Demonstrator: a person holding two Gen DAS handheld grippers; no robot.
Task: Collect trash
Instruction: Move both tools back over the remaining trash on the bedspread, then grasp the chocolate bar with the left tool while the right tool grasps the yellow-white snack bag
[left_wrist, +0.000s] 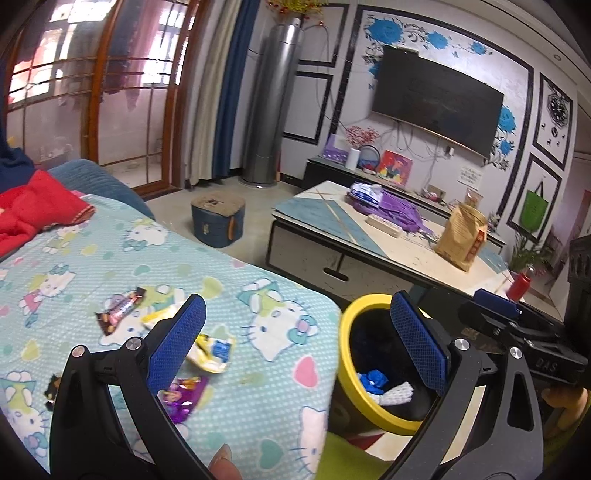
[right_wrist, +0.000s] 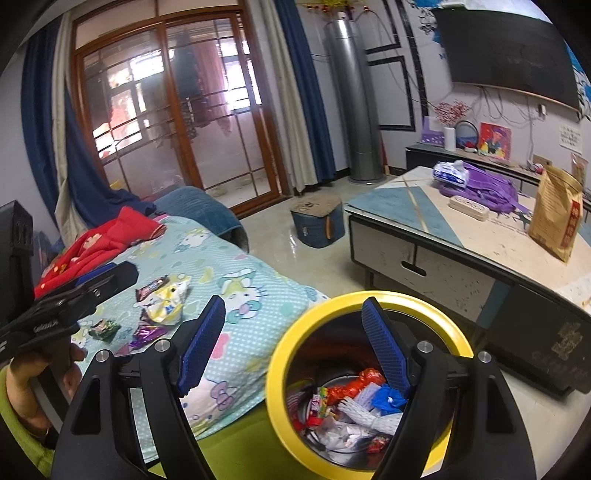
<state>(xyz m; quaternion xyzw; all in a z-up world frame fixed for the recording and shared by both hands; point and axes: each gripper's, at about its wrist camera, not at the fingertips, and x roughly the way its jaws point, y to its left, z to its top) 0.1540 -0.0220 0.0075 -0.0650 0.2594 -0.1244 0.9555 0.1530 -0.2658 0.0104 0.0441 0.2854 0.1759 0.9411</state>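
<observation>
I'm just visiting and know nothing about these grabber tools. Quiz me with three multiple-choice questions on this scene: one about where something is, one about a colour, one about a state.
1. Where do the loose wrappers lie?
A. on the cartoon-cat blanket
B. on the coffee table
C. on the floor

2. What colour is the rim of the trash bin?
A. red
B. yellow
C. white

3. How does the right gripper stand?
A. shut on a wrapper
B. shut on nothing
C. open and holding nothing

Answers:
1 A: the wrappers rest on the blanket beside the bin.
2 B: a yellow ring circles the bin's mouth.
3 C: its blue fingers stand wide apart with nothing between them.
</observation>
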